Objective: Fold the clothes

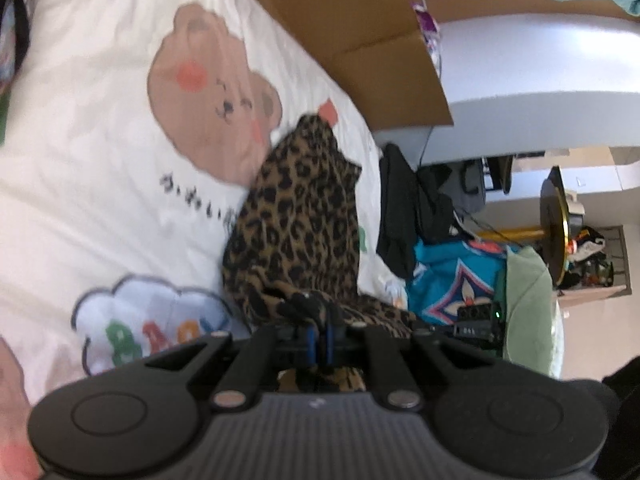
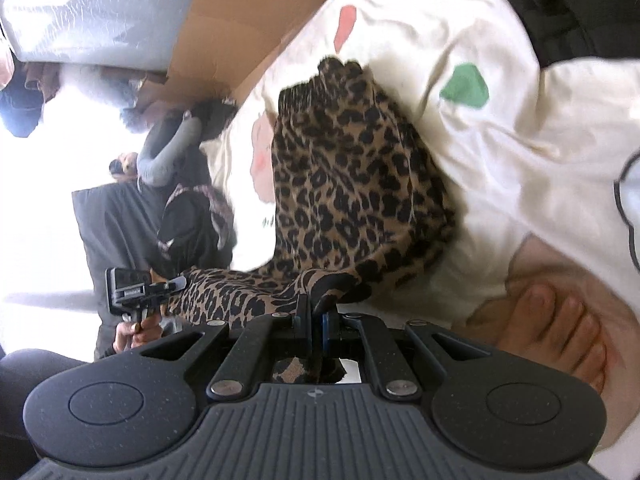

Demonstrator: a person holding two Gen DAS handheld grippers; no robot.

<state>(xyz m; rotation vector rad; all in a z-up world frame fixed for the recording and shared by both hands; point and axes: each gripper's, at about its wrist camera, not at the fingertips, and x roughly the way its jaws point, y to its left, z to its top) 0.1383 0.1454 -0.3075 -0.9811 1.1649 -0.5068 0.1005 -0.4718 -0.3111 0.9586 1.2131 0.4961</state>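
Two tools share one garment. In the left wrist view the left tool [image 1: 319, 338] sits at lower centre of the frame, its blue-edged fingers [image 1: 309, 340] pinched together on a dark hem of the leopard-print garment [image 1: 298, 220]. From that pinch the cloth runs up through the middle of the frame in a bunched, tapering strip that lies on the bed cover [image 1: 100, 184], a cream sheet printed with a brown bear face [image 1: 208, 96] at upper left and a pale blue cloud with coloured letters [image 1: 148, 320] at lower left. A brown cardboard box [image 1: 360, 20] lies along the bed's far edge at upper centre. Dark clothes [image 1: 404, 208] and a teal patterned cloth [image 1: 456, 280] pile up at the right, beside a pale green cushion [image 1: 528, 304].

In the right wrist view the right tool [image 2: 316, 322] is at lower centre, clenched on another dark-edged fold of the same garment, with some of the print showing below the fingers. The cloth rises from the grip into a broad heap at frame centre, resting on the cream cover, which carries a green patch [image 2: 466, 88] at upper right and a pink one at top centre. A second band of the print stretches left from the grip to the other tool, seen small at lower left with a hand [image 2: 136, 330] under it. A bare foot [image 2: 560, 328] rests on the cover at lower right. The picture is blurred and very bright at the left.
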